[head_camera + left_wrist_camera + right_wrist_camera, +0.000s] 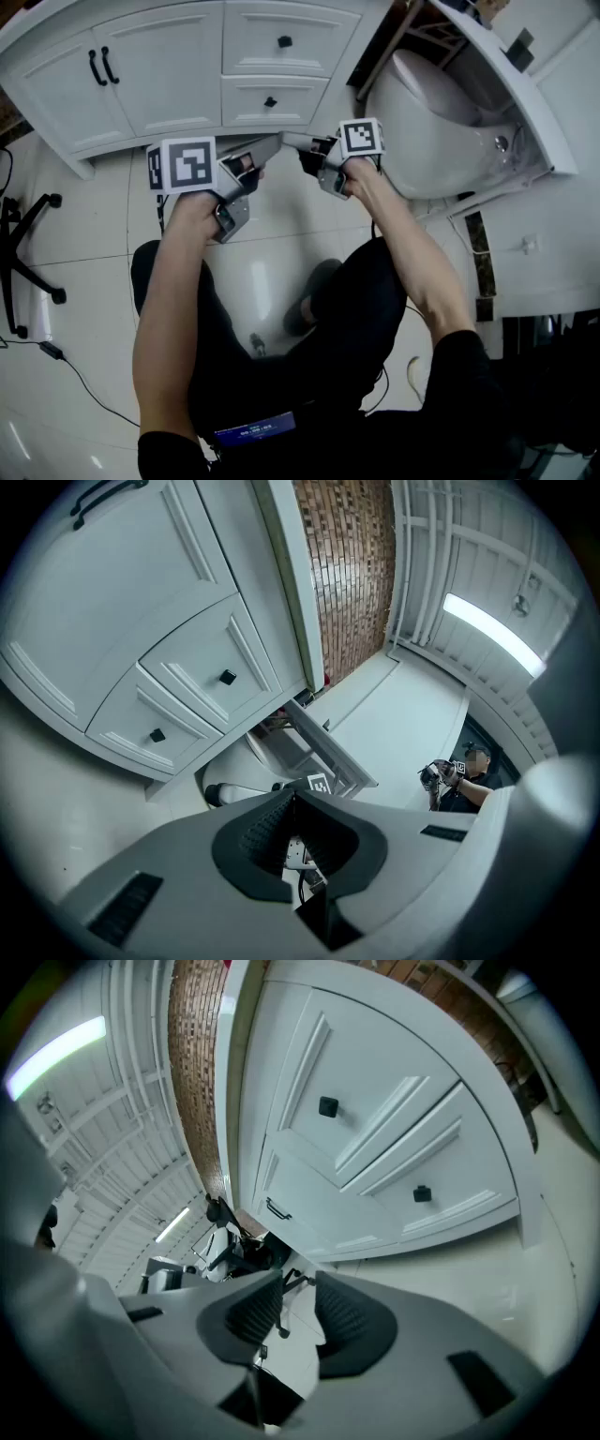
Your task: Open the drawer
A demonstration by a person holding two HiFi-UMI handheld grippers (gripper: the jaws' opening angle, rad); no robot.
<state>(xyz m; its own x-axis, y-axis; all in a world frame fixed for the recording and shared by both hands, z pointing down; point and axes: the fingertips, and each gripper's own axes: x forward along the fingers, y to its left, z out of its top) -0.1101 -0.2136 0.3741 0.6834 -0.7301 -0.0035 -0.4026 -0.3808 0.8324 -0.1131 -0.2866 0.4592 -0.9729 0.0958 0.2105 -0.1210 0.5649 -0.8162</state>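
Left claw point(292, 797): grey moulded plastic with black ribbed pads. The tips are pressed together with nothing between them.
Right claw point(298, 1283): same build. The jaws are drawn right in, leaving only a thin slit between the ribbed pads, and nothing is gripped.
Claw placement: side by side and low in front of the cabinet. In the head view their tips nearly meet each other.
Marker cubes point(183, 164): white, one on each claw, with black square patterns and no words.
Lower drawer point(248, 98): white painted front with a recessed panel and a small square black knob point(270, 101). It sits flush and shut. It lies just beyond the claw tips, which are apart from it.
Upper drawer point(253, 37): same finish and knob, also shut, directly above the lower one.
Cabinet point(178, 66): white with panelled doors and a pair of slim black bar handles point(98, 66), left of the drawers.
Floor point(84, 309): pale, glossy tile.
Toilet bowl point(441, 112): white glazed ceramic, rounded, right of the cabinet.
Brick wall point(342, 574): small brown bricks beside the cabinet.
Writing: blue tag point(255, 431) at the person's waist, print too small to read.
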